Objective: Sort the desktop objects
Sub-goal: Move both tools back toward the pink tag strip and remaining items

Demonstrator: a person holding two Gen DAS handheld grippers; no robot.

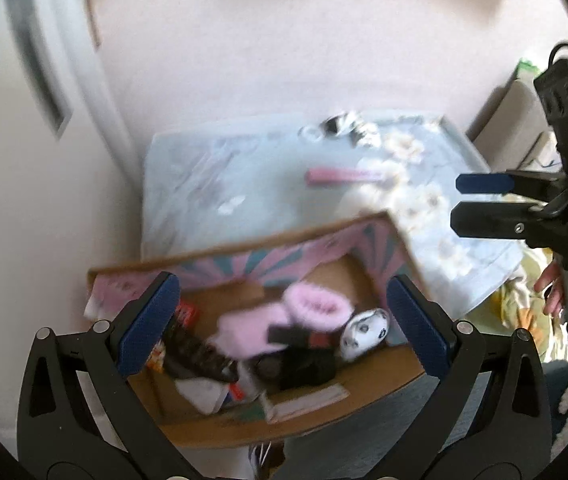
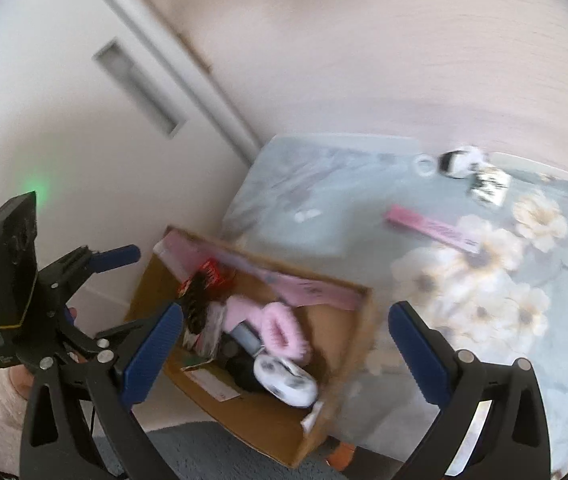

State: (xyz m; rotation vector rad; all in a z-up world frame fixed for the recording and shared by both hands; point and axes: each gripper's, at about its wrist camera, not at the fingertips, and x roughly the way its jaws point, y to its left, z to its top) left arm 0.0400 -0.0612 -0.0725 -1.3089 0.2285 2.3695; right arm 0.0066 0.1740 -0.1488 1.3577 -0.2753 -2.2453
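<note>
sorting stage: judged well advanced, with most small things already gathered in one place and a few left out.
table (image 2: 324, 184): covered with a grey-blue floral cloth; a large part of it is seen bare, which suggests much has been cleared.
cardboard box (image 1: 368, 380): set at the near edge of the table, open at the top, with a pink patterned lining along its far wall; it is taken as the place where things are collected.
box contents: a pink fluffy item (image 1: 316, 308), a white pouch with dark spots (image 2: 284, 380), a dark brush-like object (image 2: 197, 304), a red packet (image 2: 211, 272) and some paper and dark pieces are seen piled inside; blur keeps finer detail from being told.
left to sort: a pink flat strip (image 2: 432, 228) is lying on the cloth well apart from the box, and a black-and-white keychain cluster (image 2: 472, 172) is lying near the far edge of the table.
left gripper (image 1: 284, 328): held above the box interior, jaws spread wide, nothing between them.
right gripper (image 2: 284, 352): held above the box too, jaws spread wide and empty.
remaining work: judged to be fetching the strip and the keychain cluster and placing them in the box.
</note>
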